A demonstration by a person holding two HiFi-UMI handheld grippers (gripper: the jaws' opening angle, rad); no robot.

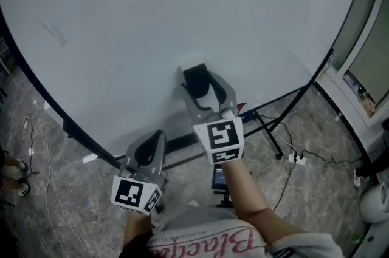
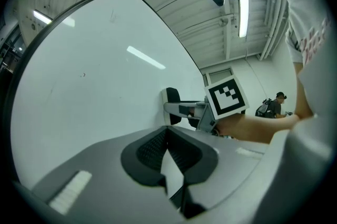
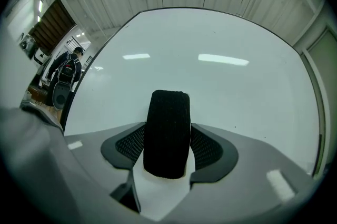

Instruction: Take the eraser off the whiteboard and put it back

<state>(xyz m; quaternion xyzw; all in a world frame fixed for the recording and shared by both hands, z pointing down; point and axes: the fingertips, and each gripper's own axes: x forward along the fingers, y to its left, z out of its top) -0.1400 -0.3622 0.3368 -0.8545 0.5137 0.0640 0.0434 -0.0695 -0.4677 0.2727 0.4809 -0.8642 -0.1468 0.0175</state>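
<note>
Black felt eraser (image 3: 167, 133) sits between the pads of the right tool (image 1: 204, 85), up against the whiteboard (image 1: 152, 20), low and roughly centre on the board. Pads lie on both of its sides with no gap showing, so I read it as clenched on the eraser across its short width. The eraser's long axis stands upright between the jaws. From the left gripper view its far end looks to be touching the board face, but I can't tell if it is seated there or only held against it.

Left tool (image 2: 167, 136) is closed up and empty, hanging lower and to the left, well apart from the eraser. Right hand is the nearer one by far. Next move probably turns on that eraser-to-board contact straight ahead of the right tool.
</note>
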